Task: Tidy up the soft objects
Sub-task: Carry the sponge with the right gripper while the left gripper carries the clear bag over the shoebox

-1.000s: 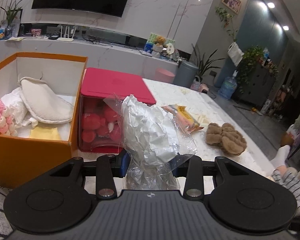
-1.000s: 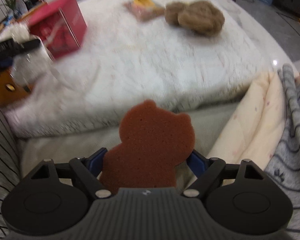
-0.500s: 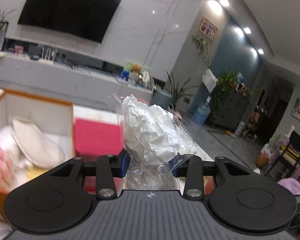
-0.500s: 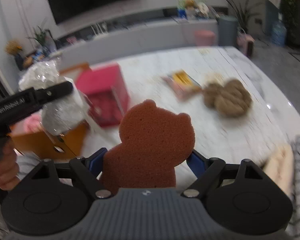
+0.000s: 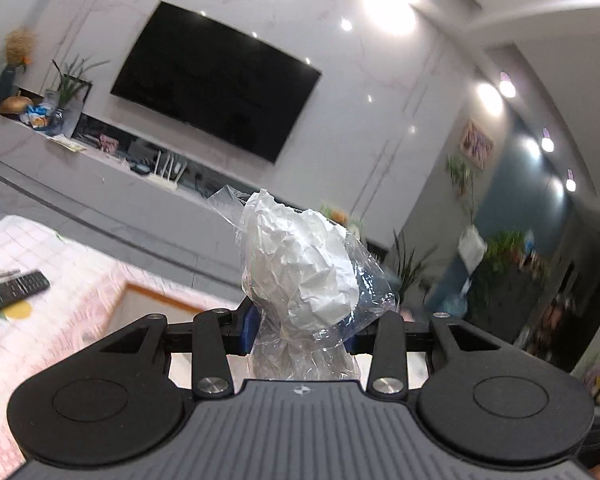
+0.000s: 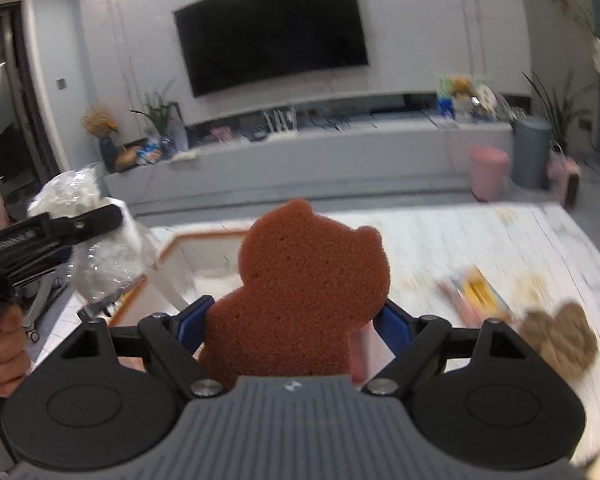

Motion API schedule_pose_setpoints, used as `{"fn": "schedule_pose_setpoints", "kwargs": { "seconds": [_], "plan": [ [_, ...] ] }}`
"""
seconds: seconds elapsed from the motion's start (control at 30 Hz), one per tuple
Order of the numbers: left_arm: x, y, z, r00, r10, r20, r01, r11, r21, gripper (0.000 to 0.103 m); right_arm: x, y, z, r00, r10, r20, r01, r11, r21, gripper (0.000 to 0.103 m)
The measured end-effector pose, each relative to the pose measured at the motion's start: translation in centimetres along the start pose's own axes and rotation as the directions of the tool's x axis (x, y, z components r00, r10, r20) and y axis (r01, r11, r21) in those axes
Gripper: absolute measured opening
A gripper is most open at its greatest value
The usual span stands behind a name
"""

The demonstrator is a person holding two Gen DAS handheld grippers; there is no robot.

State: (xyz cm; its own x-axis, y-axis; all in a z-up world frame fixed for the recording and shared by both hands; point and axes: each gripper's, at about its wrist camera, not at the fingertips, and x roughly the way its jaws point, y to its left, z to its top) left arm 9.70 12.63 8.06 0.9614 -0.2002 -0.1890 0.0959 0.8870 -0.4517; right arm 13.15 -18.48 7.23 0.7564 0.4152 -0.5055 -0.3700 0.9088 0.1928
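Left gripper (image 5: pixel 300 330): clenched on a clear plastic bag of crumpled white paper (image 5: pixel 304 276), raised over an orange-rimmed box (image 6: pixel 204 256) (contents hidden). Right gripper (image 6: pixel 290 322): clenched on a brown bear-shaped sponge (image 6: pixel 304 288), upright, blocking the desk (image 6: pixel 480 240) centre. Right: blurred yellow packet (image 6: pixel 478 292), brown plush toy (image 6: pixel 556 336).

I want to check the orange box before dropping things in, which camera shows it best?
The right wrist view: the orange box shows its rim and white inner wall behind the bear-shaped sponge. The left wrist view catches only a blurred corner beside the bagged white paper.
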Motion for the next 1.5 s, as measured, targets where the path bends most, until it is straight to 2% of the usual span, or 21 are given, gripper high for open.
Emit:
{"fn": "schedule_pose_setpoints", "kwargs": {
  "seconds": [0.13,0.2,0.27,0.37,0.4,0.47,0.57,0.63,0.7,0.8,0.93,1.03,1.1,1.27,1.37,1.43,1.5],
  "plan": [
    [-1.2,1.2,2.7,0.998,-0.033,0.062,0.037,0.998,-0.056,0.045,1.2,2.1,2.1,0.999,0.032,0.044,-0.031,0.999,-0.039,0.084],
    [-1.2,1.6,3.0,0.997,-0.061,0.053,0.066,0.994,-0.082,0.045,1.9,2.7,3.2,0.997,0.041,0.059,-0.038,0.998,-0.048,0.084],
    [-0.4,1.7,2.4,0.996,-0.086,0.011,0.086,0.994,-0.065,0.045,2.8,3.1,4.5,0.996,0.050,0.080,-0.045,0.997,-0.059,0.084],
    [1.3,2.0,0.9,0.997,-0.033,-0.064,0.034,0.999,0.017,0.045,3.6,3.8,6.3,0.991,0.065,0.118,-0.059,0.997,-0.049,0.084],
    [2.0,2.3,0.5,0.994,-0.016,-0.104,0.023,0.998,0.061,0.045,3.9,4.0,6.8,0.987,0.076,0.138,-0.070,0.996,-0.045,0.084],
    [3.6,3.3,-0.4,0.982,0.012,-0.188,0.004,0.996,0.087,0.045,4.6,4.5,7.4,0.981,0.102,0.164,-0.094,0.994,-0.054,0.084],
    [6.2,4.6,-1.8,0.966,0.017,-0.259,0.010,0.994,0.105,0.045,6.3,5.2,8.3,0.982,0.132,0.139,-0.123,0.990,-0.068,0.084],
    [8.2,5.3,-2.7,0.946,0.025,-0.323,0.013,0.993,0.114,0.045,7.2,5.7,8.3,0.983,0.135,0.125,-0.126,0.989,-0.078,0.084],
    [10.0,6.0,-4.0,0.909,0.018,-0.416,0.030,0.994,0.108,0.045,8.1,6.1,8.1,0.982,0.145,0.118,-0.136,0.987,-0.087,0.084],
    [11.7,6.2,-5.8,0.864,0.021,-0.503,0.039,0.993,0.108,0.045,9.8,6.3,7.7,0.985,0.149,0.084,-0.141,0.985,-0.095,0.084],
    [13.3,6.7,-7.8,0.817,0.044,-0.575,0.013,0.995,0.096,0.045,13.4,6.5,7.0,0.990,0.143,-0.012,-0.143,0.984,-0.105,0.084],
    [13.6,6.6,-8.5,0.799,0.053,-0.599,0.023,0.993,0.119,0.046,16.8,6.4,6.7,0.984,0.138,-0.110,-0.150,0.983,-0.109,0.084],
    [13.9,6.7,-8.5,0.797,0.062,-0.600,0.022,0.991,0.131,0.046,18.9,6.3,6.4,0.978,0.131,-0.162,-0.150,0.983,-0.109,0.084],
    [13.8,6.4,-9.1,0.800,0.077,-0.595,0.027,0.986,0.163,0.047,23.6,7.1,5.5,0.970,0.100,-0.221,-0.139,0.976,-0.168,0.083],
    [13.2,5.9,-9.1,0.803,0.109,-0.586,0.007,0.981,0.192,0.057,26.5,7.4,5.2,0.945,0.083,-0.318,-0.150,0.970,-0.193,0.083],
    [12.9,6.1,-8.9,0.813,0.136,-0.567,-0.022,0.979,0.204,0.062,27.9,7.6,4.6,0.926,0.062,-0.371,-0.151,0.965,-0.214,0.083],
    [12.5,6.4,-8.7,0.824,0.143,-0.548,-0.042,0.980,0.193,0.072,28.8,7.8,4.0,0.920,0.031,-0.390,-0.139,0.958,-0.251,0.083]
  ]
}}
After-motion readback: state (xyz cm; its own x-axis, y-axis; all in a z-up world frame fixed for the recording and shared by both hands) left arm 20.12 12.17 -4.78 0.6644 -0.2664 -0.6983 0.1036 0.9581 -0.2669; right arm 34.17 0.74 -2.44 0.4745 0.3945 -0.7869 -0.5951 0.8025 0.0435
